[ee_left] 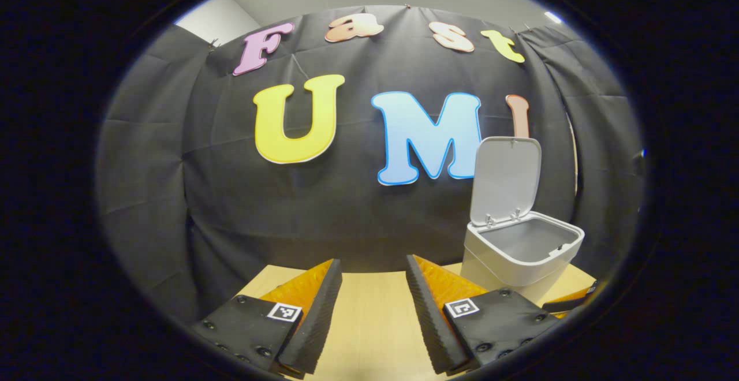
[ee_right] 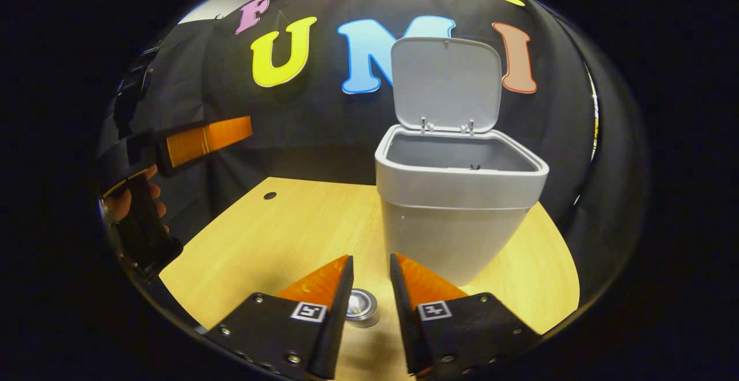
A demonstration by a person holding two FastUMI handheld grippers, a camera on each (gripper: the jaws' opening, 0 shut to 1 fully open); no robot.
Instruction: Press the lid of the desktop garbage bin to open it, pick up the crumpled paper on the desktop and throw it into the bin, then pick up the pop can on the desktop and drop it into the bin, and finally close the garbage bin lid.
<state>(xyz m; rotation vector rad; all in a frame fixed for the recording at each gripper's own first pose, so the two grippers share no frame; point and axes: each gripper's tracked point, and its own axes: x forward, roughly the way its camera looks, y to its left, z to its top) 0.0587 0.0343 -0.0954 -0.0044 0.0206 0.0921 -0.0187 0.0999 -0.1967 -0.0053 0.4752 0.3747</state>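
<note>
The grey desktop bin stands on the wooden table with its lid raised upright; the same bin is at the right of the left gripper view. My right gripper is just in front of the bin, its fingers drawn close on the silver end of the pop can between them. My left gripper hangs open over the table with nothing between its fingers. Farther left in the right gripper view, that left gripper is held up by a hand.
The light wooden table has a small dark cable hole near its back left. Black cloth closes off the back and sides right behind the bin. A sliver of the other gripper shows at the bin's lower right.
</note>
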